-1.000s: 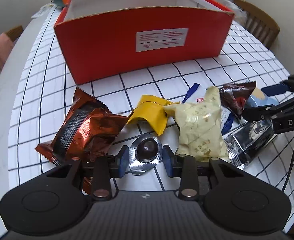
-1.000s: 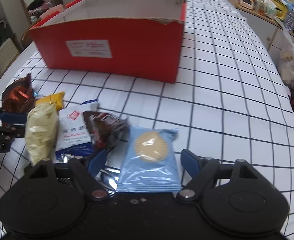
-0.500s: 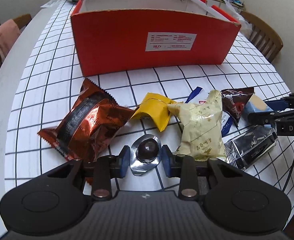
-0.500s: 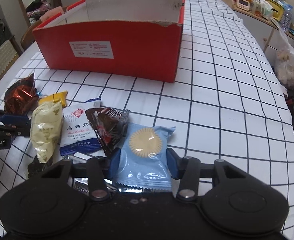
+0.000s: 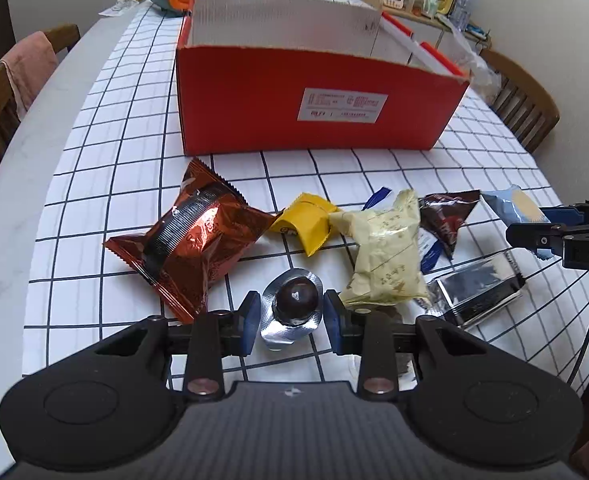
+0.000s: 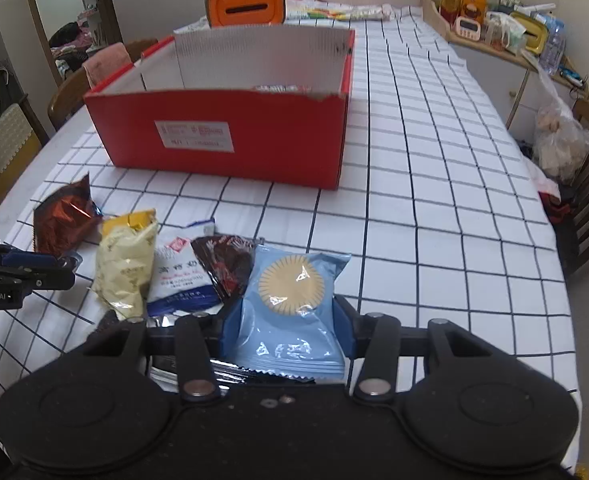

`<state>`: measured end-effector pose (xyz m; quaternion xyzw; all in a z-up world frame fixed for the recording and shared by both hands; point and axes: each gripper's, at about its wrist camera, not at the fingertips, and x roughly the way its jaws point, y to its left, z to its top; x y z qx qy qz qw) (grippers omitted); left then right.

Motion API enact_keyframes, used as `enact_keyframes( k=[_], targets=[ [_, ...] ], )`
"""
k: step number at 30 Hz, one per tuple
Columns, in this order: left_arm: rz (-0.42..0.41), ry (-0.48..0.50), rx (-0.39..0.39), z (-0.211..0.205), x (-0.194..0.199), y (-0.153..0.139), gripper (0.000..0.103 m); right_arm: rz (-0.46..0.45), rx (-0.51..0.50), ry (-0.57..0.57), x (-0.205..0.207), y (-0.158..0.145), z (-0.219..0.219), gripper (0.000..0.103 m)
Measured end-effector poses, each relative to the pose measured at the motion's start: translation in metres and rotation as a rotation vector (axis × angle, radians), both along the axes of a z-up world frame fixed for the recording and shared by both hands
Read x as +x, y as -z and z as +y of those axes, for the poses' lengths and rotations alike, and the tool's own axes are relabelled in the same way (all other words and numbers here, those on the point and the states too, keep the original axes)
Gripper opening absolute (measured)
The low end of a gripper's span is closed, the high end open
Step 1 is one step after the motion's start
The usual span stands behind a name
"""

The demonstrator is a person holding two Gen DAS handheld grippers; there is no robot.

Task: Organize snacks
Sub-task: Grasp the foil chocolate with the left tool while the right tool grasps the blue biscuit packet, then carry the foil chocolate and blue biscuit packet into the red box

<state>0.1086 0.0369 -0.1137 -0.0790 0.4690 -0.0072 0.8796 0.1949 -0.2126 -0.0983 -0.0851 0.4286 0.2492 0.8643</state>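
My left gripper (image 5: 291, 316) is shut on a silver foil-wrapped chocolate ball (image 5: 294, 303) and holds it above the table. My right gripper (image 6: 286, 330) is shut on a light blue cookie packet (image 6: 292, 308), lifted off the cloth. An open red cardboard box (image 5: 314, 100) stands behind the snacks; it also shows in the right wrist view (image 6: 230, 140). On the cloth lie a copper-brown packet (image 5: 194, 240), a yellow packet (image 5: 308, 226), a cream packet (image 5: 386, 264), a white-and-blue milk packet (image 6: 182, 276), a dark brown packet (image 6: 226, 260) and a silver bar (image 5: 474, 292).
The table has a white grid-patterned cloth (image 6: 434, 208). An orange-and-green appliance (image 6: 246, 4) stands behind the box. Wooden chairs (image 5: 522, 96) stand around the table, one with a pink cloth (image 5: 26, 68). A shelf of jars (image 6: 486, 24) lies at the far right.
My right gripper closed on the blue cookie packet and lifted it. My left gripper, holding the chocolate ball, rose and drew back from the box.
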Motion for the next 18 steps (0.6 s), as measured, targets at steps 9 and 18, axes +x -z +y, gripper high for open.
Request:
enact_keyframes(
  k=[9,18],
  targets=[
    [-0.076,0.002,0.019,-0.006,-0.004,-0.033,0.033,-0.068,0.04,-0.018,-0.004,-0.034,0.003,0.047],
    [-0.154,-0.004,0.04,-0.008,0.015,-0.067,0.033,-0.139,0.08,-0.046,0.012,-0.066,0.013,0.047]
  ],
)
